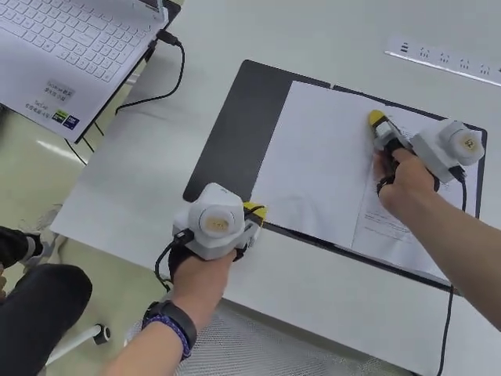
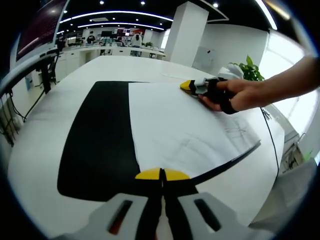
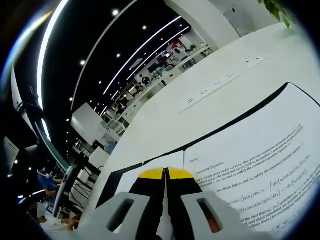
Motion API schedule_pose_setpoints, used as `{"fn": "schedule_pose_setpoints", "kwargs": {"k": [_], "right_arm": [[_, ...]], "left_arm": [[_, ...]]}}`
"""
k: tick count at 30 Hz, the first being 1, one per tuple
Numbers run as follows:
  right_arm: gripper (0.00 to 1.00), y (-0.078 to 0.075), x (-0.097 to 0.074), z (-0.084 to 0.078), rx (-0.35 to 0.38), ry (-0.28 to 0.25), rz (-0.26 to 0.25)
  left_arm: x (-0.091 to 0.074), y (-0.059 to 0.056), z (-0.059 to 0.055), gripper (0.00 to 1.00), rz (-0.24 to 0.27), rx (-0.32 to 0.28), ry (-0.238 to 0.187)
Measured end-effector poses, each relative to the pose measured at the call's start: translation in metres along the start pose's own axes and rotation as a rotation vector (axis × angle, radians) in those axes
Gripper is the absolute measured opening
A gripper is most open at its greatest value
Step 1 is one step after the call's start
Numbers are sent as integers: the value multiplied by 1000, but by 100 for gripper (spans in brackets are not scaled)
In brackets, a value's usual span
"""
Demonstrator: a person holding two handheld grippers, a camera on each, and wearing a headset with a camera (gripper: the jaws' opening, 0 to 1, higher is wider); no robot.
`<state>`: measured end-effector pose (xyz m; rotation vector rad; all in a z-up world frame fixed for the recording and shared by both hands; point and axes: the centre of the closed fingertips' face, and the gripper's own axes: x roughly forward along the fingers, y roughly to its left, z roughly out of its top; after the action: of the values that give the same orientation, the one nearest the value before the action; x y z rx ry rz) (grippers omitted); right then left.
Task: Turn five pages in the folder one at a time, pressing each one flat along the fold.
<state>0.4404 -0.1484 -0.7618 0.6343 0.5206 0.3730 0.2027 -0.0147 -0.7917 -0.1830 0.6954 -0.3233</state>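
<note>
A black folder (image 1: 235, 129) lies open on the white table, its left cover bare. A white page (image 1: 317, 160) lies turned over to the left of the fold, and printed pages (image 1: 391, 227) lie on the right side. My left gripper (image 1: 254, 211) is shut, with its yellow tips at the folder's near edge, at the lower left corner of the turned page (image 2: 175, 130). My right gripper (image 1: 377, 119) is shut, with its tips pressed down on the paper along the fold near the top. In the right gripper view the printed page (image 3: 260, 175) sits just beyond the closed jaws (image 3: 165, 175).
A white laptop (image 1: 70, 55) stands at the back left with a black cable (image 1: 160, 86) running toward the folder. A white power strip (image 1: 442, 61) lies at the back right. The table's near edge (image 1: 117, 243) runs just behind my left hand.
</note>
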Motion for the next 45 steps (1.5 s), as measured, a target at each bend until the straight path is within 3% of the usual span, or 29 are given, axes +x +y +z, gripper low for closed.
{"fn": "schedule_pose_setpoints", "kwargs": {"k": [6, 14, 17, 22, 26, 30, 33, 45], "right_arm": [[0, -11, 18, 12, 26, -12, -15], [0, -15, 24, 16, 50, -24, 4], [0, -12, 23, 13, 8, -13, 20], [0, -7, 15, 8, -17, 3, 40], [0, 5, -1, -6, -132, 44, 89], [0, 8, -16, -13, -101, 42, 110], [0, 14, -29, -22, -129, 47, 122], [0, 8, -47, -32, -83, 11, 112]], "left_arm": [[0, -1, 0, 0, 1, 14, 1], [1, -1, 1, 0, -3, 17, -8], [1, -2, 1, 0, -3, 19, -8], [1, -2, 1, 0, -3, 21, -6], [0, -2, 1, 0, -2, 24, -6], [0, -2, 1, 0, -2, 28, -5], [0, -2, 1, 0, -1, 31, -5], [1, -2, 1, 0, -2, 34, -6]]}}
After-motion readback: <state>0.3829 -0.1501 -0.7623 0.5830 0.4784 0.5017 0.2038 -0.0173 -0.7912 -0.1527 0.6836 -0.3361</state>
